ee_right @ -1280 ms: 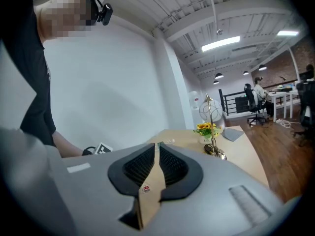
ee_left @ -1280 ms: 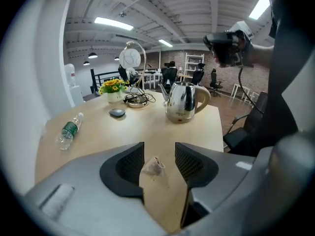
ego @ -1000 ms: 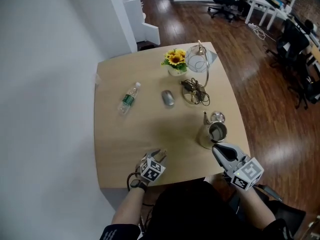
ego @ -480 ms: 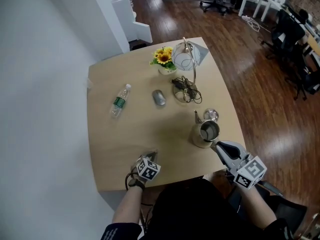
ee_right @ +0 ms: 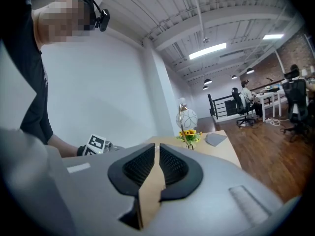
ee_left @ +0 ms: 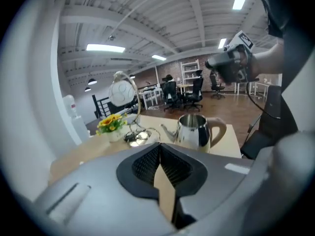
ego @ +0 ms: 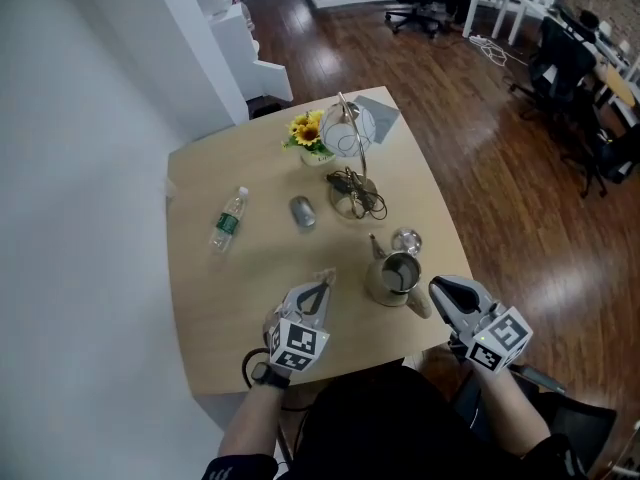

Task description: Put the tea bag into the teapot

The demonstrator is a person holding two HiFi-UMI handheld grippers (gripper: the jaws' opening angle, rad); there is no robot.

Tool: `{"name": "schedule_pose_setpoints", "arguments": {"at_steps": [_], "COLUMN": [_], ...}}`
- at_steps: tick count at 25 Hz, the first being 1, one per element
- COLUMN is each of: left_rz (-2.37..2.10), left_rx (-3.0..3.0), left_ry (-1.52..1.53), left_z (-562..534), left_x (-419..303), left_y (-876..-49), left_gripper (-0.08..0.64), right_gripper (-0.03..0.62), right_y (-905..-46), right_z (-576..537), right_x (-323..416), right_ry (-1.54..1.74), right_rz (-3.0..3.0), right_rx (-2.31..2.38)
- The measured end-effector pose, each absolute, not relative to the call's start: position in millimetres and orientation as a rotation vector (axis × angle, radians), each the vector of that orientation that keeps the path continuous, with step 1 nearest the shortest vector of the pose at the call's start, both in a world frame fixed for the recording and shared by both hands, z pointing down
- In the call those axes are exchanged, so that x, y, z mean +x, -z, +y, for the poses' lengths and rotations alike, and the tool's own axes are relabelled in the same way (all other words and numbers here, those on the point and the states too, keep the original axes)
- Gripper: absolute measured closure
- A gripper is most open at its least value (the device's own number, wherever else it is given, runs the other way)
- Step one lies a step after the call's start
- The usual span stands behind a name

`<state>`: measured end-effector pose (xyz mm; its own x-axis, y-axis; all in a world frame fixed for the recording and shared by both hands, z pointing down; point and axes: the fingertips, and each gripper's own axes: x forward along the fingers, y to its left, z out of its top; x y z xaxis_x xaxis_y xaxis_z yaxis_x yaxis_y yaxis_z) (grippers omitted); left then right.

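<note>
The steel teapot [ego: 392, 278] stands open on the wooden table [ego: 240, 298], with its lid [ego: 407, 240] lying just behind it. My left gripper [ego: 323, 280] is raised left of the pot, its jaws shut. A small pale scrap at its tips looks like the tea bag, which the jaws hide in the left gripper view. There the teapot [ee_left: 194, 131] stands just ahead of the left gripper [ee_left: 159, 146]. My right gripper [ego: 436, 286] hovers by the pot's handle. In its own view the right gripper [ee_right: 157, 147] is shut with nothing in it.
Behind the pot stand a desk lamp [ego: 352, 200] with a coiled cord and a small pot of sunflowers [ego: 305, 133]. A grey mouse [ego: 301, 211] and a lying water bottle [ego: 226, 220] are to the left. Office chairs and desks stand on the wood floor beyond.
The left gripper's jaws went from open to shut near the table's front edge. It then rose and moved toward the teapot. The right gripper stayed beside the pot.
</note>
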<state>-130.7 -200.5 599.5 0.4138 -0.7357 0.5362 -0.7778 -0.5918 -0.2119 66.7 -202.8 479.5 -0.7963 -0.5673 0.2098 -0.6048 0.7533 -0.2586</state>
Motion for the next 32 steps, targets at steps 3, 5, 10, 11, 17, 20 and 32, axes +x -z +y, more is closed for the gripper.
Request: {"name": "schedule_pose_setpoints", "arguments": {"at_steps": [3,5,10,11,17,20,32], "left_rz": [-1.316,-1.259,-1.119,-1.092,-0.963,-0.931,-1.045], "left_rx": [2.719,2.785,2.838,2.839,2.822,2.790,2.761], "left_ry": [-0.855,-0.840,-0.899,-0.918,-1.102,-1.146,-1.029], "left_z": [-216,-223,-231,-231,-228,-230,-234], "left_x": [-85,-56,-5,3,35,41,31], "left_y": [-566,-558,-572,-578,-625,-641,-613], "left_gripper": [0.560,0.560,0.560,0.560,0.560,0.557,0.478], "right_gripper": [0.555,0.555,0.555,0.555,0.555,0.555,0.554], "right_y": [-477,-478,-481,-482,-492,-495,-492], "right_z": [-205,-205,-203,-203,-203,-204,-211], "right_x": [78,86,106,110,126,131,126], "right_ry": [-0.468,-0.468,-0.488,-0.493,-0.518,-0.524,-0.509], "right_rz": [-2.831,-2.827,-2.819,-2.817,-2.806,-2.809,-2.834], "right_rx": [0.970,0.985,1.017,1.023,1.041,1.040,0.965]}}
